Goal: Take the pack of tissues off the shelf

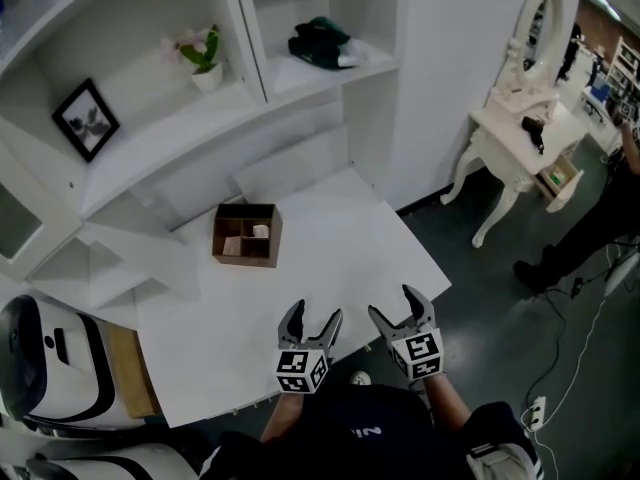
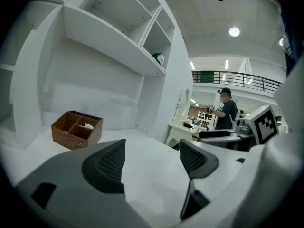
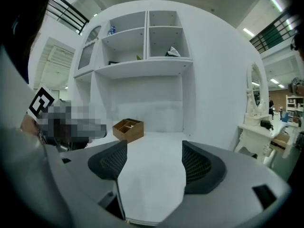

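Note:
The pack of tissues (image 1: pixel 322 44), dark green with a white end, lies in the upper right compartment of the white shelf (image 1: pixel 300 80); the right gripper view shows the pack (image 3: pixel 172 52) small and far off, and the left gripper view shows only a bit of the pack (image 2: pixel 158 58). Both grippers hover low over the near edge of the white table (image 1: pixel 340 238), far below the pack. My left gripper (image 1: pixel 314 321) is open and holds nothing. My right gripper (image 1: pixel 392 302) is open too, nothing between its jaws.
A brown wooden organiser box (image 1: pixel 246 234) stands on the table's back left. A framed picture (image 1: pixel 86 118) and a small potted plant (image 1: pixel 205 58) sit on the shelf's left part. A white vanity table with a mirror (image 1: pixel 524 118) stands at the right, with a person (image 1: pixel 595 228) beside it.

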